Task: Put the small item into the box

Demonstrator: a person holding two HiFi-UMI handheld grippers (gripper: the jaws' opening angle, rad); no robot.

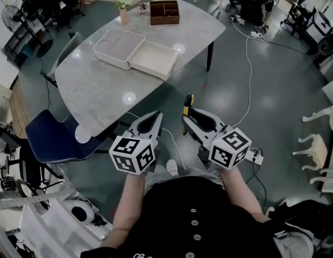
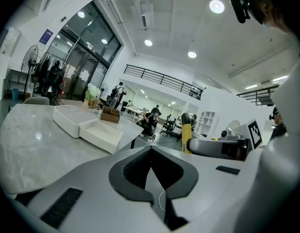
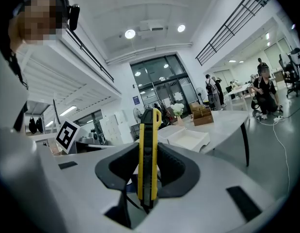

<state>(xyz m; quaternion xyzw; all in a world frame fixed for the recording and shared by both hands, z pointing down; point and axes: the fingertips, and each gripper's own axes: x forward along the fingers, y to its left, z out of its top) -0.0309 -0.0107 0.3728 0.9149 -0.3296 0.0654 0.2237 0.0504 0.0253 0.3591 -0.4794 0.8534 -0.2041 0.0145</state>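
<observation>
Yellow utility knife point(image 3: 148, 149) stands upright, pinched btwn jaws of right hand-held gripper point(image 3: 149, 171). Left hand-held gripper point(image 2: 150, 152) is closed w/ nothing in it. Prob. the carry step: open white box point(image 1: 138, 54) sits on surface point(image 1: 96, 90) at 11 o'clock, well apart. Next: walk in, lower knife into box. Right gripper view shows pads on knife's sides; head view only shows the floor gap.

Bright, even light from round ceiling lamps point(image 2: 216, 6) high above the counter point(image 1: 96, 85) leaves pale glare spots point(image 1: 128, 97) on its marble top, and shadows around it are faint. Both gripper views bow strongly and fall to black at the corners. The nearest foreground is soft, while the yellow utility knife point(image 3: 149, 154) reads crisp.
</observation>
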